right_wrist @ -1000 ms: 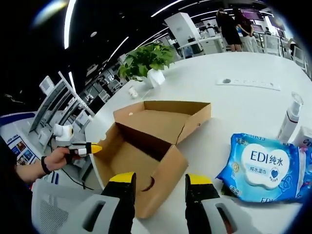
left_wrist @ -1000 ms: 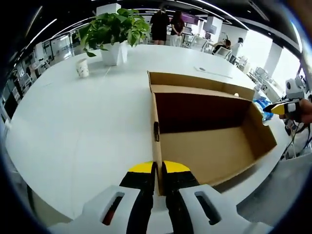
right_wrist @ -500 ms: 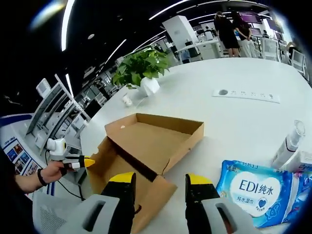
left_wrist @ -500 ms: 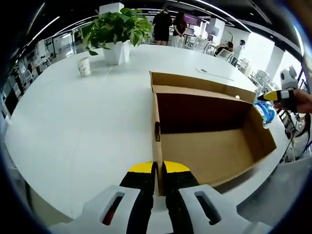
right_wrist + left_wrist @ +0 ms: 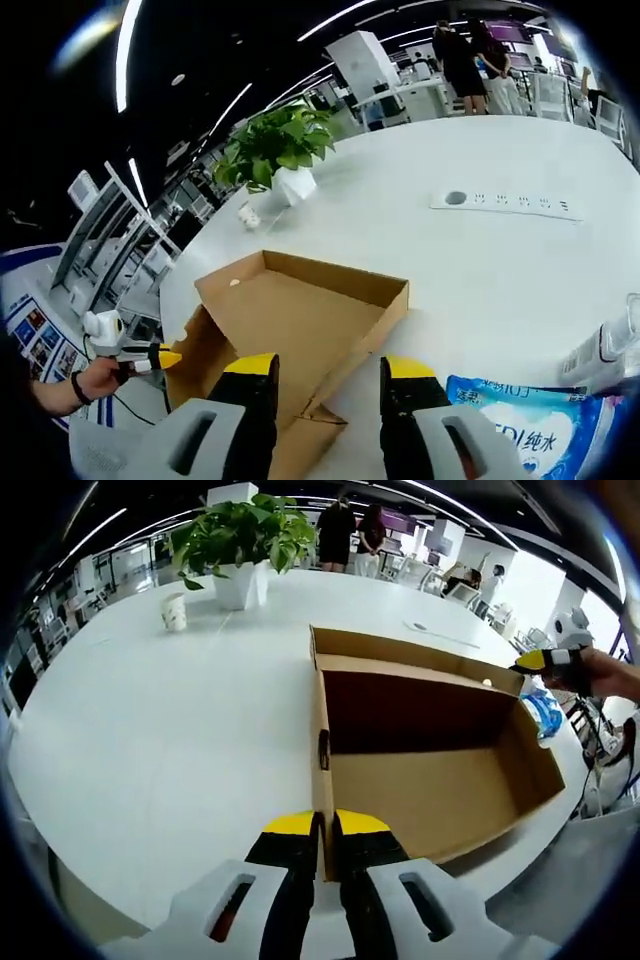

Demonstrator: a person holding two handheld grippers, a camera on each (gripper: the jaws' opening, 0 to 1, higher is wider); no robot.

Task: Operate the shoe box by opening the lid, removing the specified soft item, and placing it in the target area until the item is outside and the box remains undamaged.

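Gripping the near wall of the open shoe box [image 5: 430,780], the left gripper [image 5: 325,825] has its jaws pressed together on the cardboard edge. Right gripper [image 5: 327,368], jaws apart and empty, hovers above the box; the wet-wipe pack [image 5: 520,430] lies on the white table [image 5: 180,730] just beside it.

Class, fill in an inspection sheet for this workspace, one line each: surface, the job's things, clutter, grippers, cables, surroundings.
Surface: white table, large and rounded.
Job's things: cardboard shoe box open with its inside bare; blue wet-wipes pack on the table outside the box.
Clutter: potted plant, paper cup, power strip, a bottle beside the pack.
Grippers: left gripper shut on the box wall; right gripper open above the box.
Cables: nothing seen.
Surroundings: open office, people standing in the background.
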